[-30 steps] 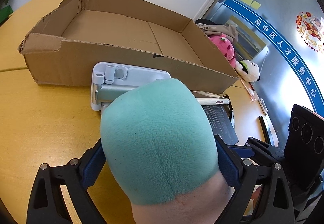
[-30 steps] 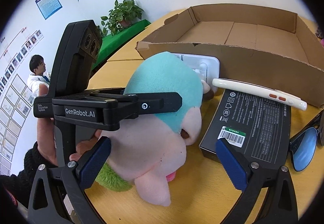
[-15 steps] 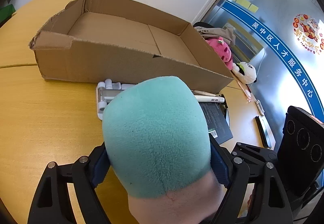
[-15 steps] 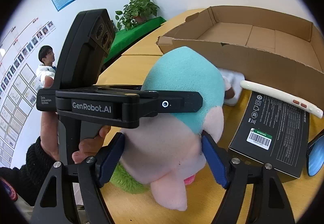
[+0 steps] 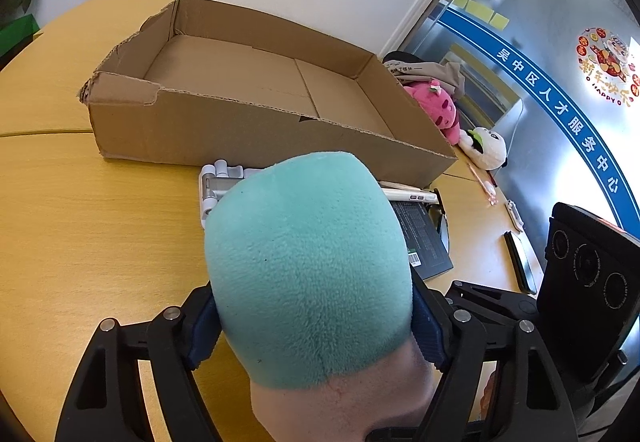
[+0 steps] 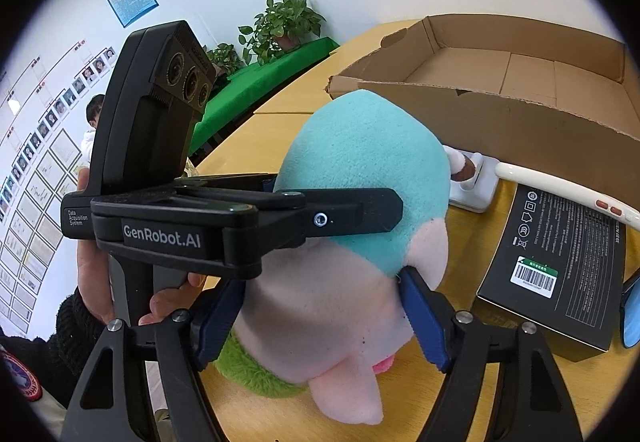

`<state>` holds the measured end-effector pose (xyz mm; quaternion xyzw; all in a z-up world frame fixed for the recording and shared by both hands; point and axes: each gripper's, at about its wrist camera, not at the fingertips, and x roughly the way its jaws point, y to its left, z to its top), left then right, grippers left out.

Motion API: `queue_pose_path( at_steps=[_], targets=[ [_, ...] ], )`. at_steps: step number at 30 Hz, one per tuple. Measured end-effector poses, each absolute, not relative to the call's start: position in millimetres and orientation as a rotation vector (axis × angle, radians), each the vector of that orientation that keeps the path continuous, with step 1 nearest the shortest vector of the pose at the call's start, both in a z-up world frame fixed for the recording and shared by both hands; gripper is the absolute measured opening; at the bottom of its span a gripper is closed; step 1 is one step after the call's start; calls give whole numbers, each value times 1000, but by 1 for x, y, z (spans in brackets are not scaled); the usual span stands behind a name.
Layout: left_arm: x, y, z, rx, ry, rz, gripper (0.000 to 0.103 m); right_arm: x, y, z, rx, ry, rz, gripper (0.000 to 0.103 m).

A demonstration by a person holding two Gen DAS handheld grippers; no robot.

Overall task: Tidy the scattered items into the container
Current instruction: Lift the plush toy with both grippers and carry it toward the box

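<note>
1. While both pairs of jaws have just been closing, the left gripper (image 5: 316,326) now clamps the teal back of the plush toy (image 5: 308,266), its blue pads sunk into the fur on either side.
2. The right gripper (image 6: 320,314) squeezes the same toy lower down, on the pale pink face, one pad under the cheek and the other behind the green collar.
3. Both tools point steeply downward at the table (image 5: 80,234); a bare hand (image 6: 96,282) wraps the left tool's handle.
4. The step in hand looks like the two-handed pickup of the toy, which sits just in front of the empty cardboard box (image 5: 256,90).
5. Next, I judge, both hands must rise together, clear the box's near wall and let go inside.
6. The white stand (image 5: 216,186), black carton (image 6: 556,266) and sunglasses (image 6: 630,314) wait on the table.
</note>
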<state>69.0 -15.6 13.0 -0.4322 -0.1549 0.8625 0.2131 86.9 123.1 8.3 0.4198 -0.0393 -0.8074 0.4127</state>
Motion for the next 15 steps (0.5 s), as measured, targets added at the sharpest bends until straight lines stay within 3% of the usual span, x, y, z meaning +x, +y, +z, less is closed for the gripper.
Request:
queue_pose_path(
  at_steps=[15],
  targets=[
    [65,-10,29,-1151,-407,2404,82,86,129,21,1019,-108,-2076,71]
  ],
)
